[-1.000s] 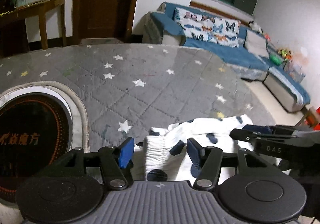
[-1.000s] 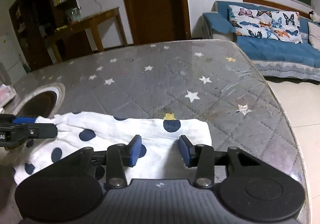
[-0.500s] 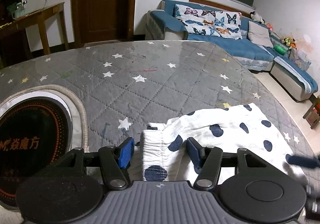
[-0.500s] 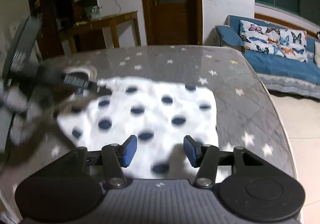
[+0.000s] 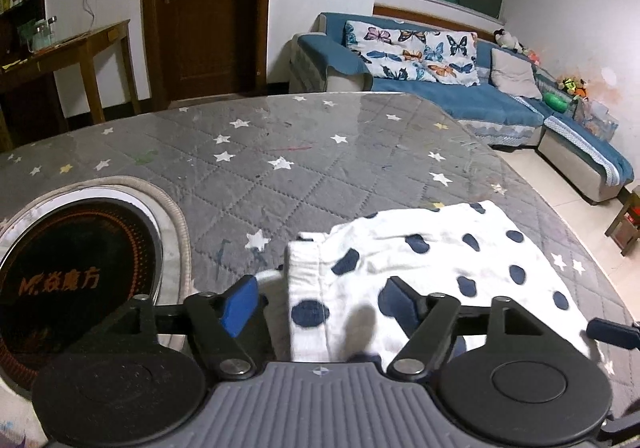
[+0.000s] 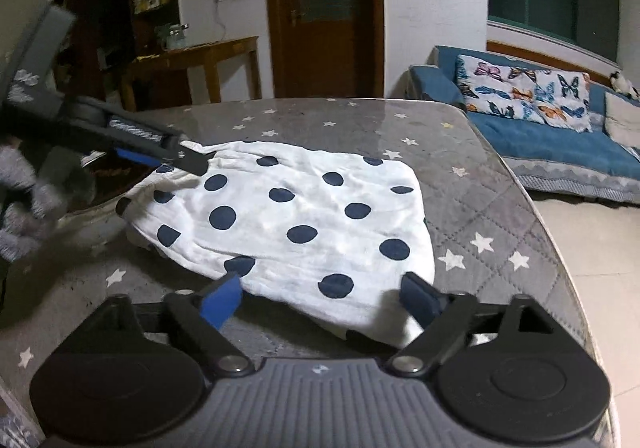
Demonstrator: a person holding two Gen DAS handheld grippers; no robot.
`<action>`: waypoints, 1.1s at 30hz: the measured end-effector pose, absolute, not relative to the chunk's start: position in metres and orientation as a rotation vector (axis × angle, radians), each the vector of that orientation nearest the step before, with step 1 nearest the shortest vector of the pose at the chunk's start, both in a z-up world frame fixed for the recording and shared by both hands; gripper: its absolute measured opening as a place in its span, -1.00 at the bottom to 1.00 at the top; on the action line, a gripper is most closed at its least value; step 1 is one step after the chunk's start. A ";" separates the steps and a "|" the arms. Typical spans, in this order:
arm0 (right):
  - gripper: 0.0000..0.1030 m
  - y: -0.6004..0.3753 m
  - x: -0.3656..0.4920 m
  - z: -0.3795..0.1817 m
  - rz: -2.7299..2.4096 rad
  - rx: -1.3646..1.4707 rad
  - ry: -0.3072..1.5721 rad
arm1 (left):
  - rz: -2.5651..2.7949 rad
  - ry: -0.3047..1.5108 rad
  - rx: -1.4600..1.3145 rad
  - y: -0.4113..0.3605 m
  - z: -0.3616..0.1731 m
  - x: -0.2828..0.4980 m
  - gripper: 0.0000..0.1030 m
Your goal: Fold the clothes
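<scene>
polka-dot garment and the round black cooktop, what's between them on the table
Left wrist view: only bare grey star-print quilted table cover between the polka-dot garment and the round black cooktop.

garment (image 6: 304,215): now lying spread flat, no longer bunched in a strip
right gripper (image 6: 320,294): pulling back toward garment's near edge, jaws widening
left gripper (image 5: 320,298): drawing clear of the right one

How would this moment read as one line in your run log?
task: fold clothes | left gripper: open | right gripper: open | polka-dot garment: flat, unfolded on table
</scene>
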State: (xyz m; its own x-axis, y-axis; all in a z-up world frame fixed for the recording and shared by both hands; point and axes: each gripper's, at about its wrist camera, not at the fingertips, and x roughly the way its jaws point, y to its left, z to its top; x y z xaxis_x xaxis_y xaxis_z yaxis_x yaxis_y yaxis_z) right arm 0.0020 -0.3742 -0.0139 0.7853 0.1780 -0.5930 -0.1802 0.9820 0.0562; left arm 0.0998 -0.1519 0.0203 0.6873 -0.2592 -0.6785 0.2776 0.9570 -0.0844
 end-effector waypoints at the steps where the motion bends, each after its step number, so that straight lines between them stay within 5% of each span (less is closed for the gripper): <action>1: 0.80 -0.373 0.000 -0.014 0.187 -0.002 0.632 | -0.301 0.750 0.027 -0.151 0.021 0.096 0.59; 4: 0.99 -0.370 -0.004 -0.013 0.164 0.004 0.614 | -0.299 0.732 0.031 -0.147 0.023 0.086 0.72; 13: 1.00 -0.363 -0.012 -0.011 0.092 0.040 0.590 | -0.296 0.698 0.032 -0.137 0.025 0.061 1.00; 33: 1.00 -0.341 -0.036 -0.005 0.053 0.095 0.551 | -0.299 0.676 0.048 -0.119 0.016 0.012 1.00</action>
